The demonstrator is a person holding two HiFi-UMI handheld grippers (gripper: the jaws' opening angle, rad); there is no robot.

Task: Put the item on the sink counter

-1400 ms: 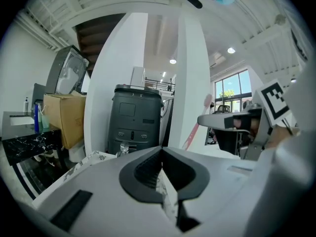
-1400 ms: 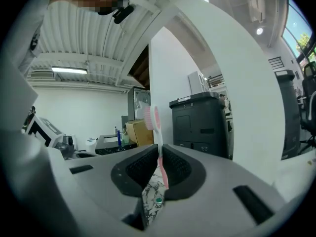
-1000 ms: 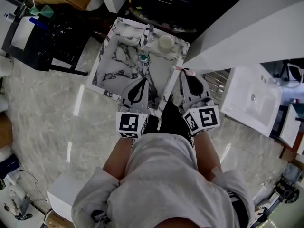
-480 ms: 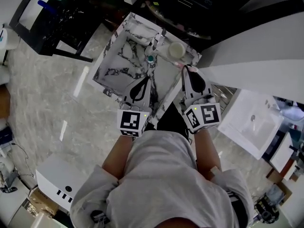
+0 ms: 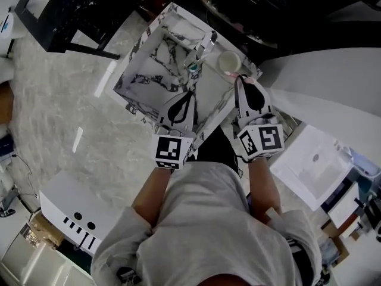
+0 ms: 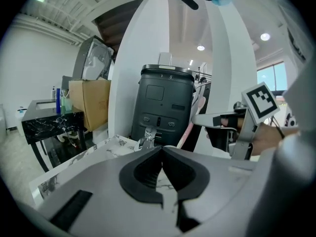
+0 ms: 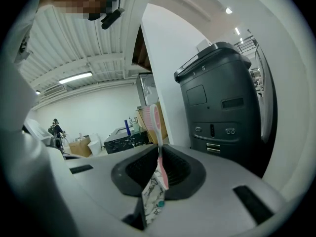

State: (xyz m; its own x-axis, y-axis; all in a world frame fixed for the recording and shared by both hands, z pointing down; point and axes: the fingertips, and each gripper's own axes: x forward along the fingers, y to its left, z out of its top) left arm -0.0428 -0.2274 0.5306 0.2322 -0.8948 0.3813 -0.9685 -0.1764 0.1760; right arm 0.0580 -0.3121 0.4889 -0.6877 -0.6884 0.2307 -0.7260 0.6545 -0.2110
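Observation:
A pink toothbrush (image 7: 154, 117) stands upright between the jaws of my right gripper (image 7: 159, 149), which is shut on its handle. In the head view that right gripper (image 5: 241, 83) hangs over the right rim of the marble sink counter (image 5: 143, 76), close to a white cup (image 5: 228, 60). The brush head (image 5: 242, 77) pokes out past the tips. My left gripper (image 5: 186, 95) is over the basin, its jaws shut with nothing between them (image 6: 162, 149). A chrome faucet (image 5: 202, 45) stands at the back rim, and a teal drain (image 5: 191, 68) sits just in front of it.
A black marble-topped table (image 5: 71, 11) stands to the upper left. A white basin (image 5: 309, 159) lies at the right and a white box (image 5: 77, 213) at the lower left. A tall dark grey machine (image 6: 167, 102) rises behind the sink.
Both grippers have moved forward over the sink counter, the right one nearing the cup with the toothbrush still held. The head view has swung, so the sink sits more at an angle.

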